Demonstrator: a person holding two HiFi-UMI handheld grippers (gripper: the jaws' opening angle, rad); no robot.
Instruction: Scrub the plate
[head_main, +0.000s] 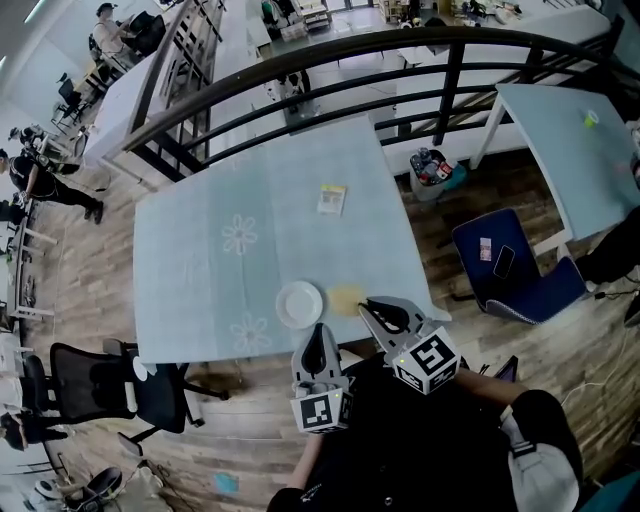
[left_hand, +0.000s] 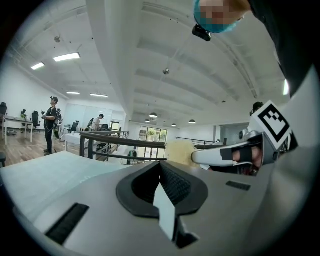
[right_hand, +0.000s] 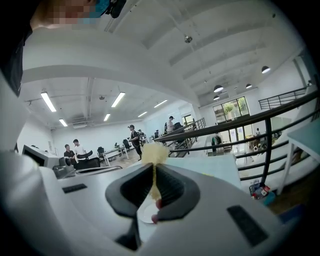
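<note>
A white plate (head_main: 299, 304) sits empty near the front edge of the pale blue table (head_main: 260, 200). Just right of it, a yellow sponge (head_main: 346, 297) hangs over the table, and my right gripper (head_main: 364, 306) is shut on it. In the right gripper view the sponge (right_hand: 154, 152) sticks out beyond the closed jaws of the right gripper (right_hand: 154, 192), with the plate (right_hand: 144, 214) visible below. My left gripper (head_main: 320, 332) hovers at the table's front edge, just below the plate, jaws shut and holding nothing. The left gripper view shows the left gripper (left_hand: 161, 167) pointing level, with the sponge (left_hand: 179, 150) to its right.
A small yellow packet (head_main: 332, 199) lies further back on the table. A black railing (head_main: 300, 70) runs behind it. A blue chair (head_main: 515, 265) stands right, a black office chair (head_main: 90, 385) front left, and a second table (head_main: 570, 150) far right.
</note>
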